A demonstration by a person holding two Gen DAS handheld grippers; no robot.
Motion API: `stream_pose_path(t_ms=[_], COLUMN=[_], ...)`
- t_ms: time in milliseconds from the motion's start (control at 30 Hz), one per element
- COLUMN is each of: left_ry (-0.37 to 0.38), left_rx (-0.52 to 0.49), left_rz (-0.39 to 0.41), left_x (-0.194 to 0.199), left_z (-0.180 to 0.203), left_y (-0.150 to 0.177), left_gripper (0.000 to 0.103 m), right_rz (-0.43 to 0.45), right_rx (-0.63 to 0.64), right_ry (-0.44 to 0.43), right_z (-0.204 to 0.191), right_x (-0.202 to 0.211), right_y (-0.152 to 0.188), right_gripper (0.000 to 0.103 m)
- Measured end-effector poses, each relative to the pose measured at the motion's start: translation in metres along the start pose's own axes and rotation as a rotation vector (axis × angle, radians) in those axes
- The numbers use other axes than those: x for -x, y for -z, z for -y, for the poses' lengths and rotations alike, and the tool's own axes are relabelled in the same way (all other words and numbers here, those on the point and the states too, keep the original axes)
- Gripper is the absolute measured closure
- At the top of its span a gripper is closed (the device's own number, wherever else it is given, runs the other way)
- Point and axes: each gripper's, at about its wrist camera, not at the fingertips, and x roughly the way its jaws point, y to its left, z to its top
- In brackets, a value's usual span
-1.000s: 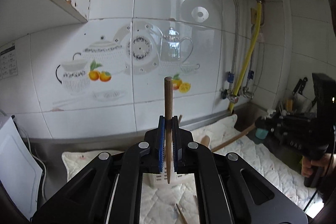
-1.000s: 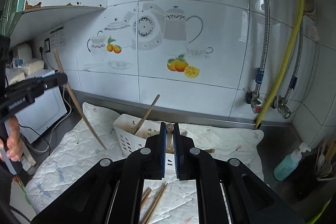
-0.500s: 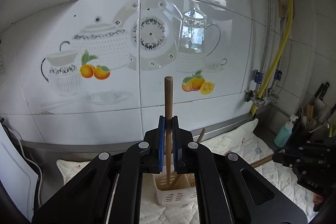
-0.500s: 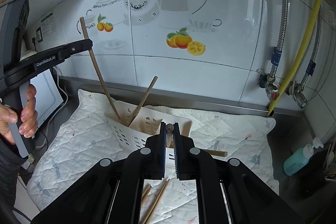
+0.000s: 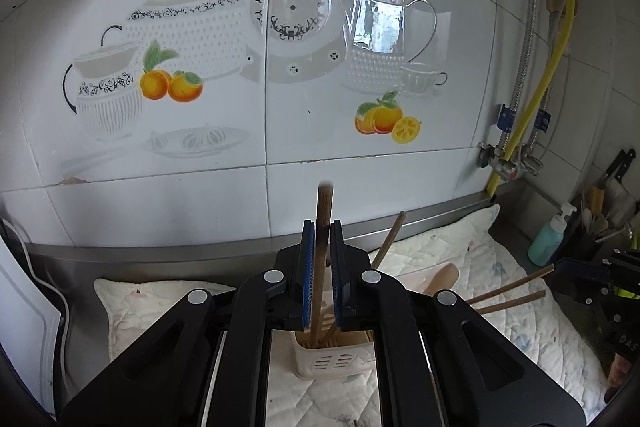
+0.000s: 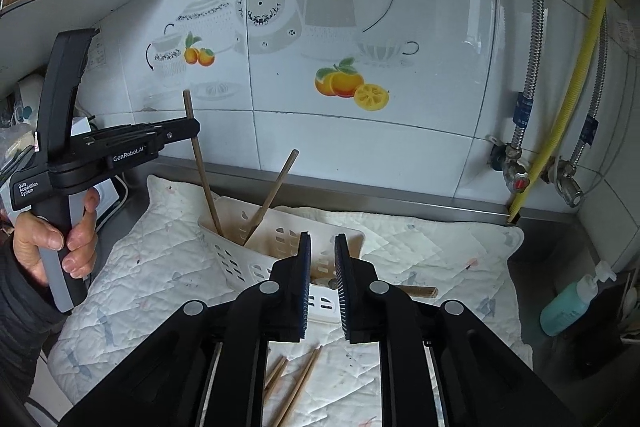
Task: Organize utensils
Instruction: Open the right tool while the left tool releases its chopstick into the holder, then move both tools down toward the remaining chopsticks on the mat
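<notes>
Two chopsticks in caddy: one chopstick [image 5: 322, 259] stands near upright between your left gripper [image 5: 319, 275] pads, lower tip down inside the white utensil caddy [image 6: 256, 251]; a second, leaning chopstick [image 6: 272, 197] rests in the same end compartment.
Left gripper fingers: close on either side of the chopstick shaft; a thin gap shows at each pad, so you cannot tell from the left wrist view whether the pads press on it.
Left hand pose: your left hand [image 6: 60, 239] wraps the grey handle, gripper body level, nose over the caddy's left end, seen in the right wrist view.
Right gripper fingers: your right gripper [image 6: 322, 283] has its pads apart, nothing between them.
Right gripper pose: low over the quilted mat [image 6: 168, 267], pointing at the caddy's near wall.
Loose chopsticks: several lie on the mat [image 6: 298, 383] just under the right gripper; the count is hidden by its body.
Hard to make out: a brown utensil end [image 6: 420, 291] behind the right finger, the rest of it covered.
Surroundings: teal soap bottle [image 6: 572, 301] at right, tiled wall [image 6: 420, 155] behind.
</notes>
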Motion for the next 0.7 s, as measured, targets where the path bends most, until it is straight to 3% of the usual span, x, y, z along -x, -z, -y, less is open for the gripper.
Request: stream_pose_path(t_ms=[300,533,700], left_ry=[0.0,-0.014,-0.015], left_rx=[-0.023,-0.033,-0.034], left_rz=[0.037,0.012,-0.016], left_x=[0.05,0.081,0.095], left_z=[0.004,0.01,0.015], left_y=[0.018,0.068,0.111], left_gripper=[0.084,0.08,0.079], right_rz=[0.074,0.069,0.061], right_rx=[-0.035,-0.043,-0.014], right_ry=[-0.018,-0.021,0.02], right_z=[-0.006,-0.017,-0.031], right_x=[0.047,0.068,0.077], right_y=[0.038,0.093,0.137], right_gripper=[0.085,0.085,0.078])
